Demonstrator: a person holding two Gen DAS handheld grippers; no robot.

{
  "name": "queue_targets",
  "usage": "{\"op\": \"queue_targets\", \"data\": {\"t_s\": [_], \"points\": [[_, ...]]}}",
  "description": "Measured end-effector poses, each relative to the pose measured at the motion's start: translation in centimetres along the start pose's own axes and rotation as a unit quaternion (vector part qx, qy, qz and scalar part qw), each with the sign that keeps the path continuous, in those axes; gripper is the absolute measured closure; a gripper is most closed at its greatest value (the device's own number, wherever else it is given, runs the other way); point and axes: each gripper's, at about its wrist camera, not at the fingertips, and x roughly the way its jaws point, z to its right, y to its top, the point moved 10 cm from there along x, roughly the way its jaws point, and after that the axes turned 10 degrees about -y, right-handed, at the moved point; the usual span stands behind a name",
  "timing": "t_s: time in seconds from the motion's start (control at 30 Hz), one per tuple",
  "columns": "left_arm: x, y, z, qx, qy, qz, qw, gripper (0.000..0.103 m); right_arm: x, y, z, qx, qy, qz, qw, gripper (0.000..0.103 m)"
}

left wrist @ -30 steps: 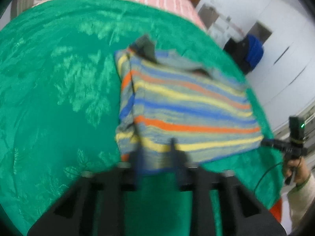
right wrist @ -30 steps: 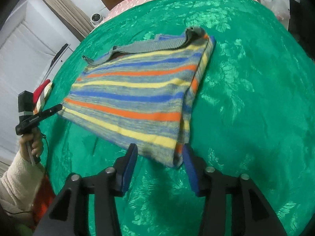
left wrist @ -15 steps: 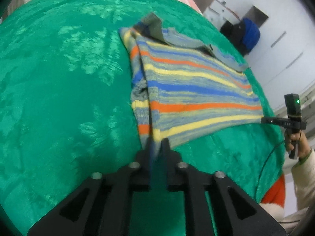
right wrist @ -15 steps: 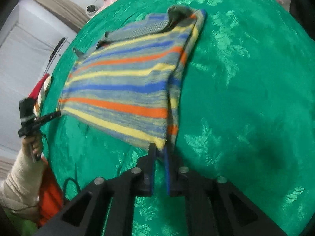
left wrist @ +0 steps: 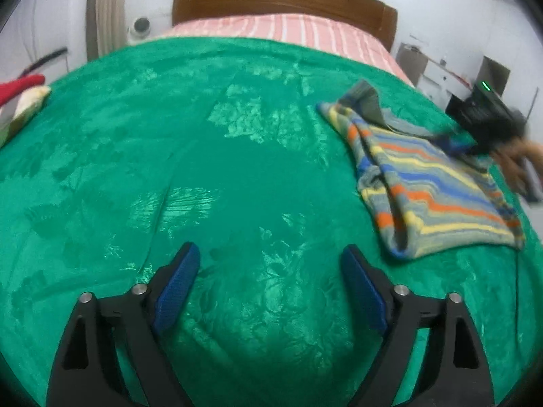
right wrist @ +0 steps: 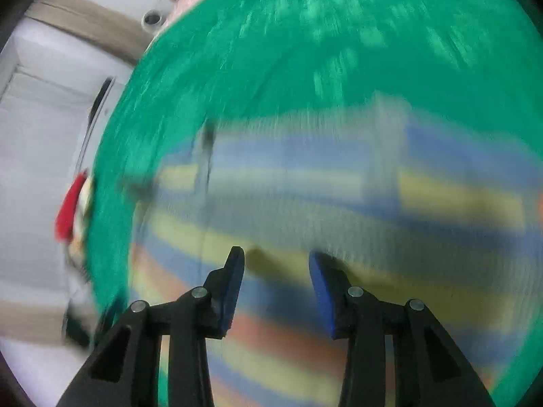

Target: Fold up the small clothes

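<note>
The striped top (left wrist: 437, 183) lies folded near the right edge of the green bedspread (left wrist: 203, 156), long axis running from the headboard side toward the foot. The left gripper (left wrist: 268, 271), jaws opening with nothing between, is well apart from it. The right gripper (right wrist: 276, 271), jaws opening and empty, hovers directly over the top and is nearer.

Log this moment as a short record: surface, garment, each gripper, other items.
surface: green patterned bedspread
garment: striped knit top, folded, lying flat on the bedspread
left gripper: jaws opening, nothing between them, over bare bedspread beside the top
right gripper: jaws opening, above the top; view blurred, no cloth seen between them
other items: wooden headboard; pink striped sheet
</note>
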Motion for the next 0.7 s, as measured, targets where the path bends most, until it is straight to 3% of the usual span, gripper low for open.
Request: {"op": "queue_targets", "data": {"t_s": [0.07,0.17,0.23,0.3,0.4,0.47,0.53,0.57,0.63,0.7], "points": [[0.3,-0.1,0.1,0.003,-0.002,-0.005,1.0,0.007,-1.3,3.9,-1.1,0.019,0.019,0.09,0.996,0.062],[0.2,-0.4,-0.3,0.0,-0.013,-0.002,0.9999,0.004,-3.7,5.4,-3.4,0.028,0.066,0.127,0.989,0.06],[0.2,-0.3,-0.3,-0.001,-0.016,0.003,0.9999,0.004,-4.5,4.4,-5.2,-0.006,0.066,0.108,0.992,0.059],[0.2,-0.3,-0.3,0.001,-0.015,0.007,0.9999,0.004,-3.4,1.6,-7.7,-0.068,0.043,0.053,0.995,0.059],[0.5,-0.3,-0.1,0.004,-0.012,0.007,0.9999,0.004,-0.3,-2.3,-11.0,-0.144,0.027,-0.031,0.989,0.059],[0.2,-0.6,0.0,0.002,-0.014,0.009,0.9999,0.003,2.7,-3.2,-13.3,-0.172,0.015,-0.057,0.983,0.059],[0.0,-0.7,0.0,0.001,-0.017,0.01,0.9998,0.003,5.5,-2.7,-15.1,-0.164,0.018,-0.056,0.985,0.057],[0.0,-0.7,0.0,0.0,-0.018,0.01,0.9998,0.003,6.1,-1.9,-16.2,-0.15,0.022,-0.034,0.988,0.057],[0.0,-0.7,0.0,-0.002,-0.022,0.012,0.9997,0.003,5.9,-0.6,-18.5,-0.133,0.065,0.011,0.989,0.057],[0.0,-0.7,-0.1,-0.003,-0.025,0.012,0.9996,0.003,5.1,-0.8,-20.1,-0.115,0.108,0.019,0.987,0.057]]}}
